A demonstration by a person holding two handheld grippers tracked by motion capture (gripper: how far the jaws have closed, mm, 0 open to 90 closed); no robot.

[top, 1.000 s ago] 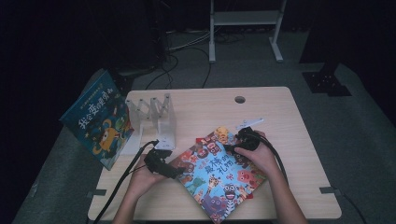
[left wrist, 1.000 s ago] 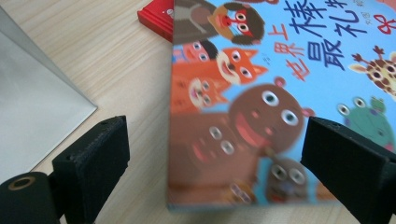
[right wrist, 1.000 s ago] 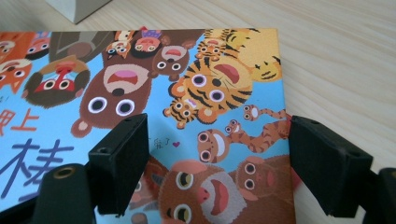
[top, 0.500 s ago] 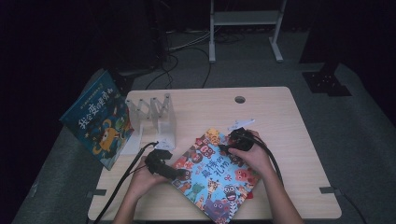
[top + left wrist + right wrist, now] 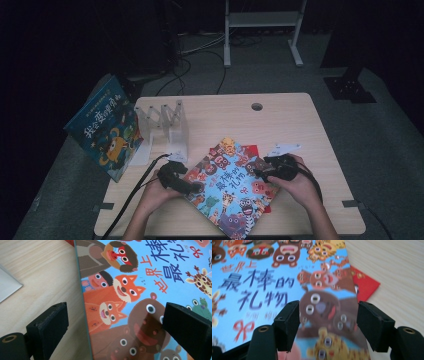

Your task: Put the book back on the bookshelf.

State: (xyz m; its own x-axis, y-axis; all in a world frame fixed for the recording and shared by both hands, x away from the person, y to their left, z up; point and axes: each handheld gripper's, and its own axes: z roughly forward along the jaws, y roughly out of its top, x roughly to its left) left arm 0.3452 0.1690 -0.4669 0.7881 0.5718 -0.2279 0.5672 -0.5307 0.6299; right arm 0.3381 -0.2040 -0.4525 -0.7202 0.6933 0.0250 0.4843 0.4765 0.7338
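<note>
While the picture book [image 5: 230, 190] lies flat beside the clear rack [image 5: 165, 125], both grippers' fingers [image 5: 50, 325] are open; lifting is left.

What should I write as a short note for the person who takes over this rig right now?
Left gripper: jaws open, straddling the left edge of the animal picture book; nothing gripped.
Right gripper: jaws partly open over the book's right side after just closing further; no grip visible.
Things: book flat on the table, over a red booklet. Clear rack stands at the left; a second picture book leans beside it.
Done: neither book is in the rack.
Left: probably lifting this book and racking it.
</note>
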